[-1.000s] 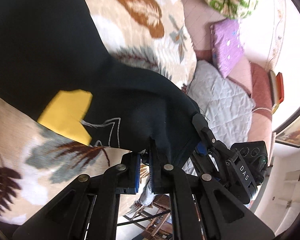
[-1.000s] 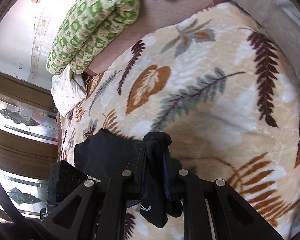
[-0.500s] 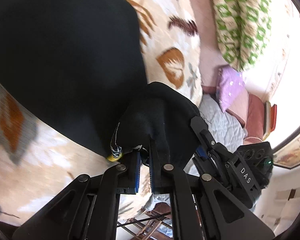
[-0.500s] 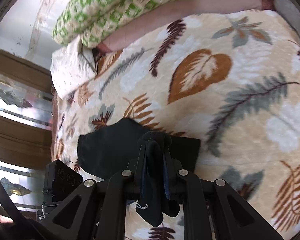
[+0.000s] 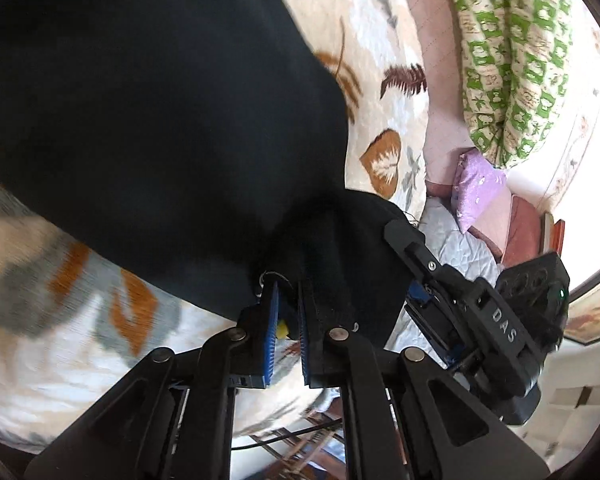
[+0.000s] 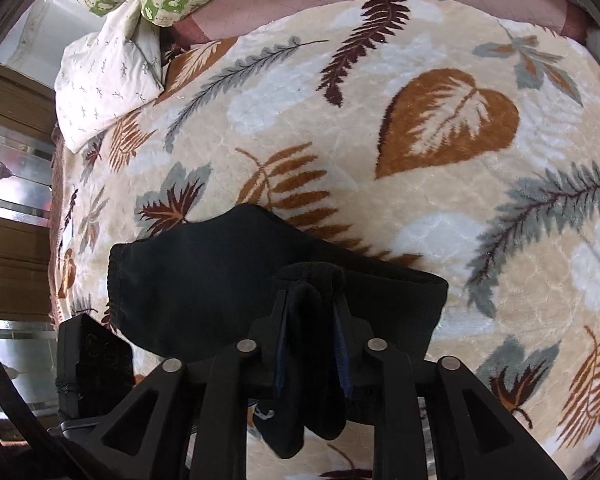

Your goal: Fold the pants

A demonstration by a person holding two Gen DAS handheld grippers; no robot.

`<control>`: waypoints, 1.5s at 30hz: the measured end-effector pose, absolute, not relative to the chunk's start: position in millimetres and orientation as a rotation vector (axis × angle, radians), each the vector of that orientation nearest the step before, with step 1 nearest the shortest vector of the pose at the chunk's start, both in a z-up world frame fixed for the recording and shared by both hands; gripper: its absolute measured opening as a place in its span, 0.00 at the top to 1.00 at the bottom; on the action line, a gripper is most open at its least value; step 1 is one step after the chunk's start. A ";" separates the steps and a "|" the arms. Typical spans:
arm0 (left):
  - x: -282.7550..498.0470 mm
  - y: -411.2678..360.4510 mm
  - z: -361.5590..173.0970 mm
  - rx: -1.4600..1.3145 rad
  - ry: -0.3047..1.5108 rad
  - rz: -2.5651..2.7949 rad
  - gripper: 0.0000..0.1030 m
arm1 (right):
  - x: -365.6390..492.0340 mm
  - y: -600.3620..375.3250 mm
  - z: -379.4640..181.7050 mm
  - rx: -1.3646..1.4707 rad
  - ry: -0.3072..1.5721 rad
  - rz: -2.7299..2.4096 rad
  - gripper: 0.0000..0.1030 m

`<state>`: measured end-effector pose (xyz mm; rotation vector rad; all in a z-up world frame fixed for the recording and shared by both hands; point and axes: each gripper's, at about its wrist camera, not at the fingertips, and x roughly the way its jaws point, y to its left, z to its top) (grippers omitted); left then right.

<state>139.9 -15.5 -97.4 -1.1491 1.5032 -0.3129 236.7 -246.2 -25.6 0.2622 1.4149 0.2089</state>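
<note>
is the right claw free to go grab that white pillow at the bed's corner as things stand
Probably not: the right claw has black pants bunched between its pads, though they have just been opening. The white pillow lies unobstructed.

Left gripper (image 5: pixel 286 312) clamped tight — right gripper (image 6: pixel 310 312) apparently just easing apart.

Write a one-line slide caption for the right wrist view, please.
Right gripper, jaws just opening around a bunched fold of black pants, above a leaf-patterned blanket.
</note>
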 end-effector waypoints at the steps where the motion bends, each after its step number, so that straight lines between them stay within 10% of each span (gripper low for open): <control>1: 141.6 -12.0 -95.7 -1.124 1.512 -0.320 0.94 | 238.2 -244.1 -25.9 0.265 1.420 0.202 0.71; 29: 167.3 38.1 -49.8 -0.744 1.384 -0.345 0.94 | 243.5 -187.4 -1.6 0.238 1.359 0.298 0.55; 45: 234.9 -37.2 -25.9 -0.278 1.584 -0.539 0.94 | 92.4 -303.9 -104.5 1.337 1.114 0.260 0.43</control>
